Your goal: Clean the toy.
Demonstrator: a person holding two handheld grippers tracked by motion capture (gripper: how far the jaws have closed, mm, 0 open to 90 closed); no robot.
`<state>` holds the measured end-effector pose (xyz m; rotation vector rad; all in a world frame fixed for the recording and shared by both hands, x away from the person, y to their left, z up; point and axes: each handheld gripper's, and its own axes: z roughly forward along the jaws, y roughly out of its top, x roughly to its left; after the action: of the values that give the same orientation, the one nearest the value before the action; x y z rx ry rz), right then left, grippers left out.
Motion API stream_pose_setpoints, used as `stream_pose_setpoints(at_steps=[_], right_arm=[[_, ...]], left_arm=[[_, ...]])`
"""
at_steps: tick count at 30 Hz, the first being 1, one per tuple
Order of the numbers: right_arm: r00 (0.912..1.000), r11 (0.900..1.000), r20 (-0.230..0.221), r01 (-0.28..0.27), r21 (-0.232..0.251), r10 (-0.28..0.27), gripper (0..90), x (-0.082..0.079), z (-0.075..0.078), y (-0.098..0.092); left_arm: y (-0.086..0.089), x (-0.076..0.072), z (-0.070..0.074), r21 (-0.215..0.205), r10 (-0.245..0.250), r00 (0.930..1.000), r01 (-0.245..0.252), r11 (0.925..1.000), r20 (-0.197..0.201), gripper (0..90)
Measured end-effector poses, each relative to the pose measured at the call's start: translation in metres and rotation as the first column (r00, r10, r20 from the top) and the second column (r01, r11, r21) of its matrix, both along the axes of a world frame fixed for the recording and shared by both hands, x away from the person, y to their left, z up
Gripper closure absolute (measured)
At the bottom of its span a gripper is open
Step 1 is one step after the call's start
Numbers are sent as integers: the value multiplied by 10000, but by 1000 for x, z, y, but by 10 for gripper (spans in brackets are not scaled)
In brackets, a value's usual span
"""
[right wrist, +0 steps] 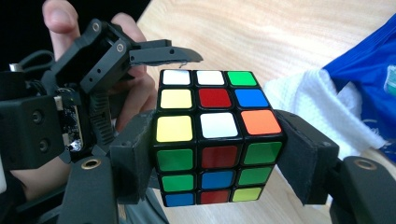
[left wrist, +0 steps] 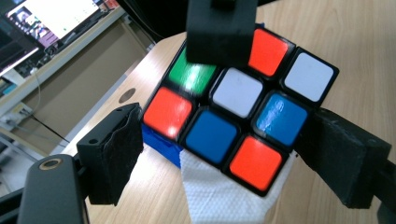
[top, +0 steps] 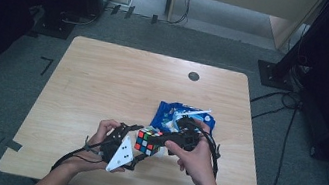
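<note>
No writing reads on the cube (right wrist: 217,144) or blue packet (top: 174,113).

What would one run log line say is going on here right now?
right tool: shut on puzzle cube | left tool: open around cube, pads clear | blue packet, white tissue: on table

dim, bluish high view with dark corners; both gripper views brighter, backgrounds softly blurred.
</note>
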<state>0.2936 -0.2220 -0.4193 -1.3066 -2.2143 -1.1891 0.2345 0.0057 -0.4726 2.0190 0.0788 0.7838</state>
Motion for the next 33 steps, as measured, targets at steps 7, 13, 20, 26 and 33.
stream_pose_setpoints(at_steps=[7, 13, 20, 26, 33], right_arm=[[9985, 9974, -188, -526, -499, 517, 343, 0, -6, 8], [9986, 9975, -223, -483, -517, 472, 342, 0, -9, 9], [9994, 9977, 29, -339, 589, 338, 343, 3, -8, 3], [9835, 9842, 1358, 991, 1465, -1192, 354, 4, 1, -18], [9593, 9884, 2566, 1383, -620, -1181, 445, 8, -38, -1]], left_arm=[[-6, -4, -5, 475, -333, 9993, 324, 9983, 192, 170], [-3, -3, -5, 378, -893, 9943, 916, 9951, -586, 336], [6, 3, 1, -75, -605, 9955, 601, 9982, -723, 342], [39, 23, 11, -681, 457, 9949, -520, 9963, -904, 342], [60, 33, 18, -1213, 1177, 9873, -1304, 9840, -1067, 342]])
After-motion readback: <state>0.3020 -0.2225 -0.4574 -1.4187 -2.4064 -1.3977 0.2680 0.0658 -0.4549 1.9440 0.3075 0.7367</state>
